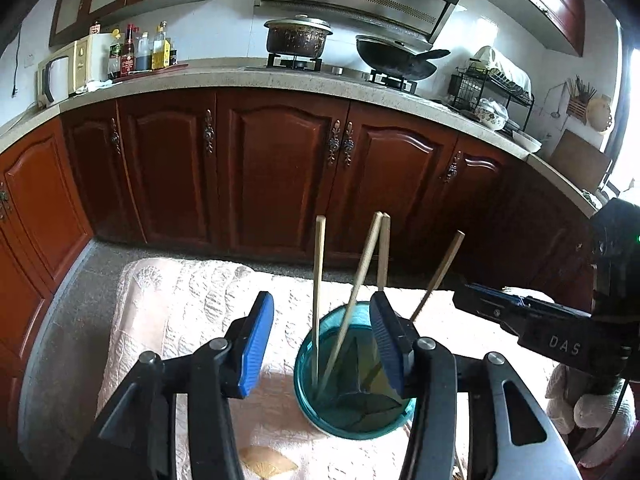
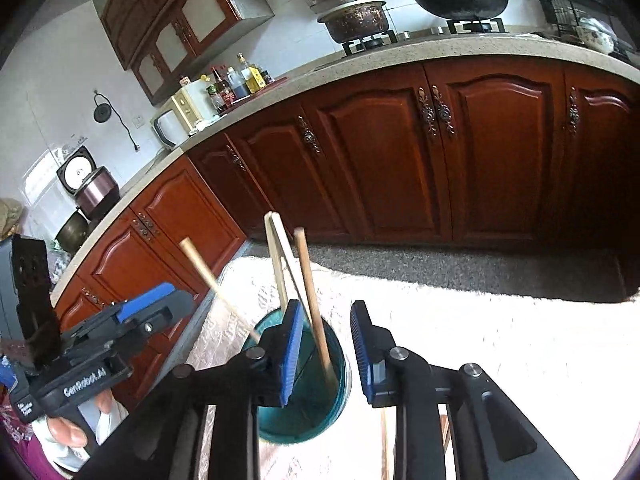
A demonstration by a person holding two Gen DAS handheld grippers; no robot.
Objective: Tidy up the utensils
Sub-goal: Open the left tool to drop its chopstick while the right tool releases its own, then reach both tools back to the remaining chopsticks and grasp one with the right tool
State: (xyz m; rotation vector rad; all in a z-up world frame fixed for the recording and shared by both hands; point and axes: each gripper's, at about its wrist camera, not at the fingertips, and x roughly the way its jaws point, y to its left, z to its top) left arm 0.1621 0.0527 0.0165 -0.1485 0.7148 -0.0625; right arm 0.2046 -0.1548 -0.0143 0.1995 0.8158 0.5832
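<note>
A teal plastic cup (image 1: pixel 352 416) stands on a pale quilted cloth (image 1: pixel 180 292) and holds several wooden chopsticks (image 1: pixel 319 280) that lean outward. My left gripper (image 1: pixel 322 344) is open and empty, its blue pads either side of the cup's near rim. In the right wrist view the cup (image 2: pixel 308 412) and chopsticks (image 2: pixel 310 284) sit just ahead. My right gripper (image 2: pixel 326 354) is open, its jaws astride the cup's right rim, holding nothing. The right gripper's body (image 1: pixel 560 332) shows at the left view's right edge; the left gripper (image 2: pixel 132 316) shows at the right view's left.
Red-brown kitchen cabinets (image 1: pixel 280 168) under a speckled counter (image 1: pixel 224 80) run behind the table. On the counter are a pot (image 1: pixel 298 38), a wok (image 1: pixel 394 60), bottles (image 1: pixel 140 50), a microwave (image 1: pixel 68 72) and a dish rack (image 1: pixel 488 88). Another chopstick (image 2: pixel 385 444) lies on the cloth below my right gripper.
</note>
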